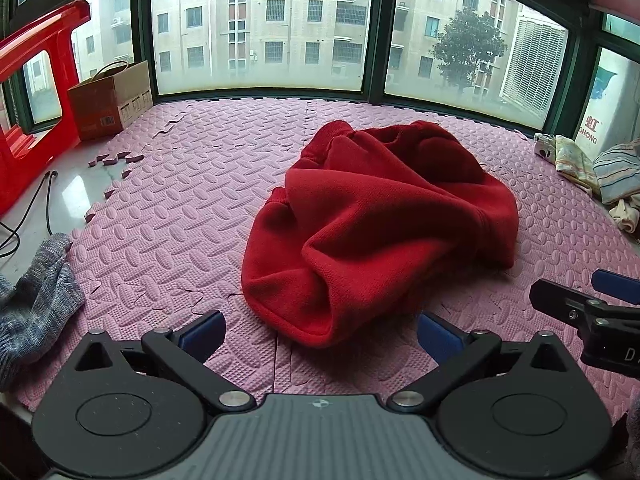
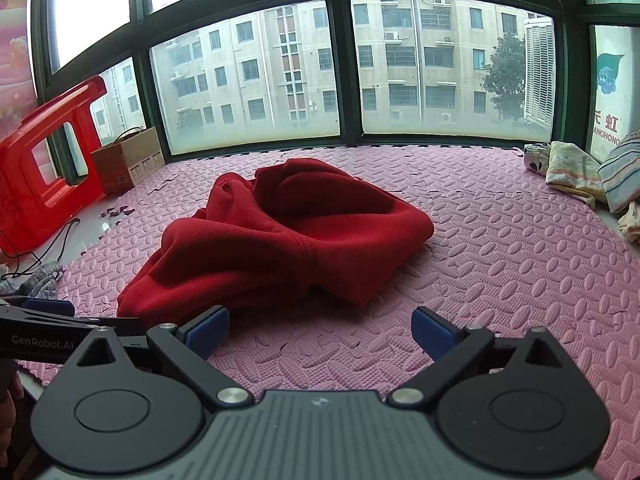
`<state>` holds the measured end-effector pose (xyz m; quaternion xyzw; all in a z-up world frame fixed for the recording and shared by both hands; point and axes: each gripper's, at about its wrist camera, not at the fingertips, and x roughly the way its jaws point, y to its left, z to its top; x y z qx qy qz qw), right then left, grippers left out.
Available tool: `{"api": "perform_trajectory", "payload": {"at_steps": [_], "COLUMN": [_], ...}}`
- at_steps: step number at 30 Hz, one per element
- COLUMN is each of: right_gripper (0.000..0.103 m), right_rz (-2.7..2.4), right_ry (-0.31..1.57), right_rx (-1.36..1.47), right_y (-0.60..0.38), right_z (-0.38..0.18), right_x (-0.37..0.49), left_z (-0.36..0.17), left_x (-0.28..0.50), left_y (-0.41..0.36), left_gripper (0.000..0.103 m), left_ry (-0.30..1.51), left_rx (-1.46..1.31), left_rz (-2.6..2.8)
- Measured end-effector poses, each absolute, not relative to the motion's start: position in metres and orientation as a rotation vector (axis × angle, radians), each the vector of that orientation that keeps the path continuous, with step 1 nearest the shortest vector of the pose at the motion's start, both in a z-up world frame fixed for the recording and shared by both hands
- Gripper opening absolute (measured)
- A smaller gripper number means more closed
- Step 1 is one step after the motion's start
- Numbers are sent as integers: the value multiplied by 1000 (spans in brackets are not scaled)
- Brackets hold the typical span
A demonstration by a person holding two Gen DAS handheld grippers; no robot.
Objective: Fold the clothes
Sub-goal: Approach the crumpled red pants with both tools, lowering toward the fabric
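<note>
A crumpled red sweatshirt lies in a heap on the pink foam mat; the right wrist view shows the same sweatshirt a little left of centre. My left gripper is open, with the garment's near hem just ahead of its blue pads and nothing between them. The right gripper is open too, over bare mat in front of the heap. Part of the right gripper shows at the right edge of the left wrist view. The left gripper juts in at the left of the right wrist view.
A grey knit garment lies at the mat's left edge. Several striped and patterned cloths are piled at the right. A red plastic stool, a cardboard box and a black cable sit on the left. Windows close off the far side.
</note>
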<state>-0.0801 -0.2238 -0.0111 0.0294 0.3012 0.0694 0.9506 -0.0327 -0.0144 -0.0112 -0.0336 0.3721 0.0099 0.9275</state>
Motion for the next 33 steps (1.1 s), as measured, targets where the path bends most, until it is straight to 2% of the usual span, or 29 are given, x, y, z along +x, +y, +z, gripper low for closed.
{"api": "perform_trajectory", "payload": {"at_steps": [15,33], "right_gripper": [93,93], "right_rz": [134,181], "right_ry": [649,695], "right_rx": [62,66], "right_y": [-213,-218], "right_z": [-16,-14], "right_x": [-66,-54], "left_z": [-11,-11], "left_x": [-19,9], "left_y": [-15,-19], "left_gripper": [103,103], "left_ry": [783,808], "left_rx": [-49,-29], "left_rz": [40,26]}}
